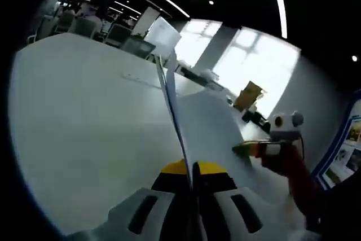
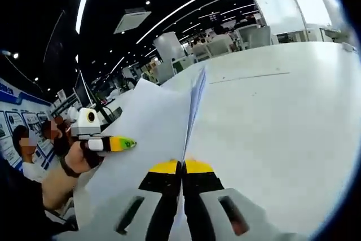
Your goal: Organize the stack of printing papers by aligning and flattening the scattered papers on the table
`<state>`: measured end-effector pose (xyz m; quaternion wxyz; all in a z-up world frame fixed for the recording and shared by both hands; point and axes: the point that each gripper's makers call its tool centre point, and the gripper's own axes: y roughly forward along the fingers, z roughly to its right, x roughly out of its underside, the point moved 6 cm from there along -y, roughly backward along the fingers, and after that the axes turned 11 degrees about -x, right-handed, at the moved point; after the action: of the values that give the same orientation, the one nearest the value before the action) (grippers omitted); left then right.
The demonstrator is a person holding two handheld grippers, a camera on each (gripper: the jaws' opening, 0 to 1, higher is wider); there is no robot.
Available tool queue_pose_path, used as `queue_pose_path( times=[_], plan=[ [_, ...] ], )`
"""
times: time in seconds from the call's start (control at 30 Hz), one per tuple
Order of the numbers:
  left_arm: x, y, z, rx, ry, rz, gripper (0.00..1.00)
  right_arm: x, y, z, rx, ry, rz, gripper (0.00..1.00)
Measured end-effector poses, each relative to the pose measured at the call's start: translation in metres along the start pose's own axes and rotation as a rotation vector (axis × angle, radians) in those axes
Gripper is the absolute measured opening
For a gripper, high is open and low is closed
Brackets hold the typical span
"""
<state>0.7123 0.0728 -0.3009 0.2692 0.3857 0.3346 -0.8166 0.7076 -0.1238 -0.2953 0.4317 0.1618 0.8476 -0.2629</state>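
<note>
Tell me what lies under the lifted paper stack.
Under the paper stack held by both tools, left tool and right tool, lies the white table. The part beneath the sheets is hidden.

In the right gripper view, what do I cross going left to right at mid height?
Wall posters → left claw → held paper stack → bare white table.
</note>
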Motion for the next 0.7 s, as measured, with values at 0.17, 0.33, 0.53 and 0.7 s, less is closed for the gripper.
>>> queue_pose_path(
  times=[0.17, 0.33, 0.53, 0.7],
  plan=[
    [-0.002, 0.008, -0.011, 0.017, -0.037, 0.006, 0.07, 0.0, 0.004, 0.006, 0.028, -0.022, -0.003, 0.0],
    [-0.005, 0.011, -0.016, -0.004, 0.018, 0.015, 0.07, 0.005, 0.005, 0.009, 0.043, -0.026, 0.004, 0.0],
    [-0.005, 0.013, -0.02, -0.036, 0.077, 0.038, 0.07, 0.007, 0.01, 0.015, 0.063, -0.032, -0.002, 0.0],
    [-0.006, 0.014, -0.023, -0.067, 0.129, 0.055, 0.08, 0.009, 0.01, 0.019, 0.061, -0.023, -0.002, 0.0]
  ],
)
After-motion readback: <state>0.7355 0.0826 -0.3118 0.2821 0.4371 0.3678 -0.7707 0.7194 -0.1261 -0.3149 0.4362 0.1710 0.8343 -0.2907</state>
